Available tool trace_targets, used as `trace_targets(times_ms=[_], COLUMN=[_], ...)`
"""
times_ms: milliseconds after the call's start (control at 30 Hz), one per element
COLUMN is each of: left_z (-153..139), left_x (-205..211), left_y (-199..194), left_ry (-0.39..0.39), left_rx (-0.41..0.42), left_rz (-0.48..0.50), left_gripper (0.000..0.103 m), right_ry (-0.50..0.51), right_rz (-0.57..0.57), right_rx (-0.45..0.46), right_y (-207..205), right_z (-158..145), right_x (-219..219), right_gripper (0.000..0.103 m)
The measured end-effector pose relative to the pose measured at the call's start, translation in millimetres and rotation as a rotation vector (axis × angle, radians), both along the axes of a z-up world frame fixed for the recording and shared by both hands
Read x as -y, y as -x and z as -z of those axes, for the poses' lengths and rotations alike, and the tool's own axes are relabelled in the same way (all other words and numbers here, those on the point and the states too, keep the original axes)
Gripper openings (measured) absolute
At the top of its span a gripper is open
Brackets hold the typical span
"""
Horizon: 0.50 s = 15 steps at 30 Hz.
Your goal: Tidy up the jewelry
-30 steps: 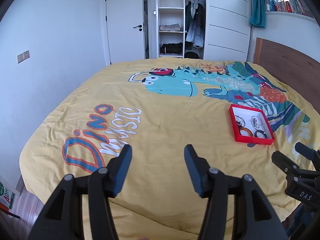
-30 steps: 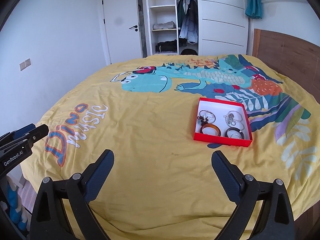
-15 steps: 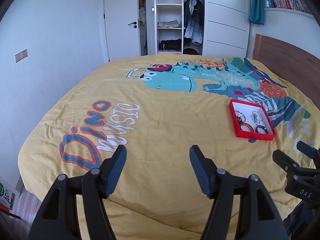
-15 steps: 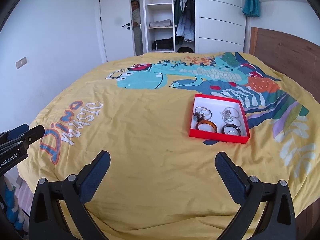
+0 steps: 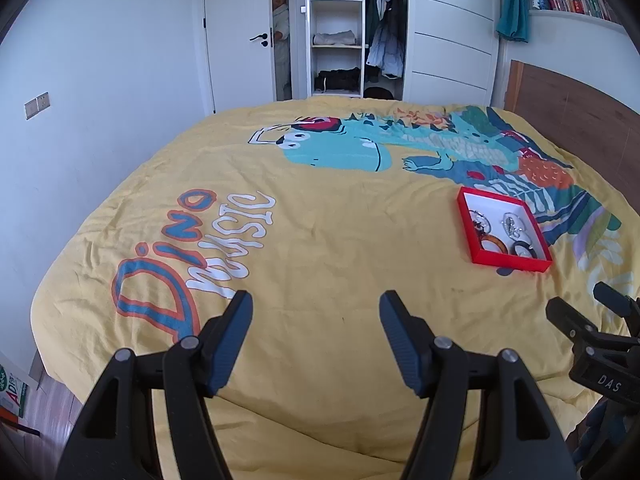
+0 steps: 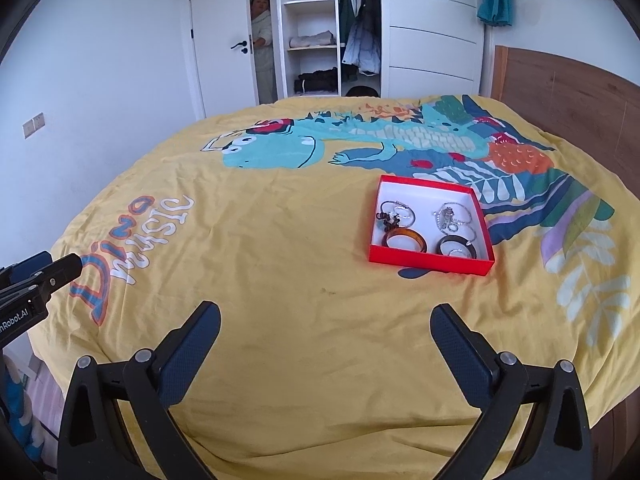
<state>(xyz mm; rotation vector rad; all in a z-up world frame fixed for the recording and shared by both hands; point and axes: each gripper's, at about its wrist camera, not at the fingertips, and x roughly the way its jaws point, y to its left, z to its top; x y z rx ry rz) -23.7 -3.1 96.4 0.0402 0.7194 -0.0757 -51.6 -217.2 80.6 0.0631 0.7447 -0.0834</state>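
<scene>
Right wrist view: a flat red box point(image 6: 430, 258) with a white inside lies on the bed's right half, near the wooden headboard point(image 6: 568, 100). It holds a brown ring point(image 6: 403, 237), a black ring point(image 6: 457, 245) and thin silver chains point(image 6: 450, 216). The soft yellow cover point(image 6: 260, 280) is wrinkly. Both the right gripper point(image 6: 326, 338) and the left gripper point(image 5: 316, 334) gape wide, holding nothing, over the bed's near edge.

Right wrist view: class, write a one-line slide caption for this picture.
Open right gripper hovers over a yellow dinosaur bedspread, facing a red tray of bracelets and chains.
</scene>
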Motion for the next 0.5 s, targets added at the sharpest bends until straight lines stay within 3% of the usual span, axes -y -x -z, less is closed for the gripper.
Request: trace_targets(times_ms=[500], left_z=[12], left_x=[0], left_y=[-5], left_ry=[0.007], left_rx=[-0.027], left_rz=[0.01], left_gripper=[0.064], right_ry=[0.003], right_rz=[0.008], right_rx=[-0.016], right_y=[-1], right_z=[9], right_x=[5], right_gripper=[0.103])
